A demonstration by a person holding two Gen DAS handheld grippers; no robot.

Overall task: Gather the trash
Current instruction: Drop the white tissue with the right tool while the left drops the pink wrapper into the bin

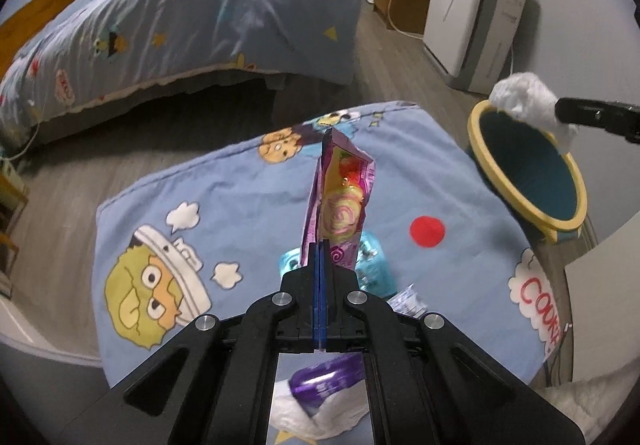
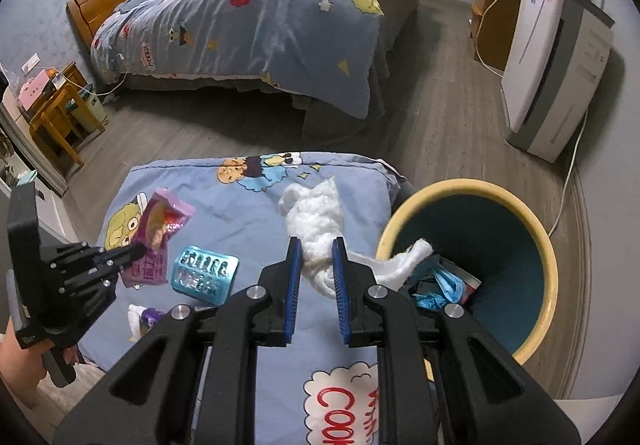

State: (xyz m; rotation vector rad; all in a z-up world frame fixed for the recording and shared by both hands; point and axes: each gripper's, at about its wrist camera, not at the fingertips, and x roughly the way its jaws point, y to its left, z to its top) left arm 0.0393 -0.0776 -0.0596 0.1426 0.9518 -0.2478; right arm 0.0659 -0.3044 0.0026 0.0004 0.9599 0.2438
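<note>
1. The left gripper (image 1: 320, 245) has its blue ribbed pads pressed flat together on the lower edge of a glossy pink snack wrapper (image 1: 340, 197), a thin crinkled foil pouch printed with swirls that stands up from the jaws

2. The right gripper (image 2: 316, 269) is clamped on a wad of white tissue (image 2: 316, 229), soft, fluffy and lumpy, bulging above and below the pads

3. Below both lies a blue cartoon-print cloth (image 2: 256, 205), smooth cotton with slight creases

4. On the cloth rest a teal blister pack (image 2: 205, 273), rigid and dimpled, and a shiny purple wrapper (image 1: 326, 381) lying on flat white paper

5. Just beside the cloth stands a round bin (image 2: 548, 257) with a thick yellow rim and dark teal inside, holding a white tissue strip and crumpled blue scraps
</note>
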